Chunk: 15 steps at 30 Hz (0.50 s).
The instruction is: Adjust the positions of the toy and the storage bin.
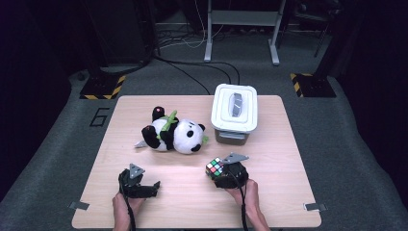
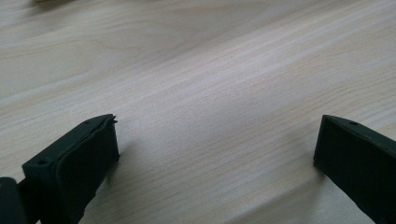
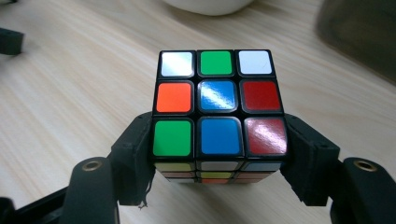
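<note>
High view, cube: the puzzle cube (image 1: 215,167) sits clamped in the right gripper (image 1: 222,174), near the front of the table (image 1: 288,192) and right of its middle; the side-on hold keeps its top face visible.
High view, left gripper: the left gripper (image 1: 144,185) rests low at the front left with nothing in it, out of the carrying hand's way.
High view, room: bare wood lies between the two grippers; the plush panda (image 1: 174,134) and the lidded white box (image 1: 235,113) take up the far half, the box close to the back edge.
Left gripper view: its jaws stand wide apart over bare tabletop (image 2: 210,93), holding nothing.
Right gripper view: the jaws press on the cube's (image 3: 217,107) two opposite sides at its lower layers, a firm grip. Open wood lies to the left, and the box's wall (image 3: 359,32) looms at upper right, so that side looks tighter.
</note>
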{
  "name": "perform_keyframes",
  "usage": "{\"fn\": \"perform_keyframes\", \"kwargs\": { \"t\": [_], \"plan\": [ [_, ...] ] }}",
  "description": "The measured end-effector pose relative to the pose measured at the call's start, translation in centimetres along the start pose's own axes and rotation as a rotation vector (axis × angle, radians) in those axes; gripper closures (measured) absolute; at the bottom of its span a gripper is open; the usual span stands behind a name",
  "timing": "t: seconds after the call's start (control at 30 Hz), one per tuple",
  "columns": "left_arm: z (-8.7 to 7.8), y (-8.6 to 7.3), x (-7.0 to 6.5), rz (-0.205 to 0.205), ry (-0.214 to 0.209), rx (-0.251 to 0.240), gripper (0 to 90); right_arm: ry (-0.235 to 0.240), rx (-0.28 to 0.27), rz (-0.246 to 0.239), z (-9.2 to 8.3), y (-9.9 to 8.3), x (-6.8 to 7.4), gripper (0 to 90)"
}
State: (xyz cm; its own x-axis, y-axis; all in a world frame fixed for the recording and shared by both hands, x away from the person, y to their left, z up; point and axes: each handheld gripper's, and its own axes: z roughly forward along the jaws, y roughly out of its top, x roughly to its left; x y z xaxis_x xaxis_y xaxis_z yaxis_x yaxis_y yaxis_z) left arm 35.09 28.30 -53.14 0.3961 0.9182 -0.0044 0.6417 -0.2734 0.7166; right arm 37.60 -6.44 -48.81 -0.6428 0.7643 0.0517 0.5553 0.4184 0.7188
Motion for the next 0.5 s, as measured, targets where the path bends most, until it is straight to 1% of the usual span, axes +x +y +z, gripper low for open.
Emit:
{"fn": "perform_keyframes", "kwargs": {
  "t": [0.03, 0.23, 0.3, 0.33, 0.37, 0.47, 0.5],
  "plan": [
    [0.0, 0.0, 0.0, 0.000, 0.000, 0.000, 0.0, 0.009, -0.003, -0.014, 0.2, 0.1, 0.3, 33.7],
    [0.0, 0.0, 0.0, 0.000, 0.000, 0.000, 0.0, 0.053, 0.004, -0.050, 1.2, 1.0, 2.2, 33.7],
    [0.0, 0.0, 0.0, 0.001, 0.001, 0.001, 0.0, 0.063, 0.010, -0.053, 1.4, 1.2, 2.7, 33.6],
    [0.0, 0.0, 0.0, 0.001, 0.001, 0.001, 0.0, 0.063, 0.010, -0.053, 1.4, 1.2, 2.7, 33.6],
    [0.0, 0.0, 0.0, 0.001, 0.001, 0.001, 0.0, 0.076, 0.010, -0.068, 1.7, 1.4, 3.1, 33.6],
    [0.0, 0.0, 0.0, 0.001, 0.000, 0.002, 0.0, 0.086, 0.012, -0.089, 2.0, 1.5, 3.7, 33.7],
    [0.0, 0.0, 0.0, 0.001, 0.000, 0.002, 0.0, 0.086, 0.012, -0.089, 2.0, 1.5, 3.7, 33.7]
  ]
}}
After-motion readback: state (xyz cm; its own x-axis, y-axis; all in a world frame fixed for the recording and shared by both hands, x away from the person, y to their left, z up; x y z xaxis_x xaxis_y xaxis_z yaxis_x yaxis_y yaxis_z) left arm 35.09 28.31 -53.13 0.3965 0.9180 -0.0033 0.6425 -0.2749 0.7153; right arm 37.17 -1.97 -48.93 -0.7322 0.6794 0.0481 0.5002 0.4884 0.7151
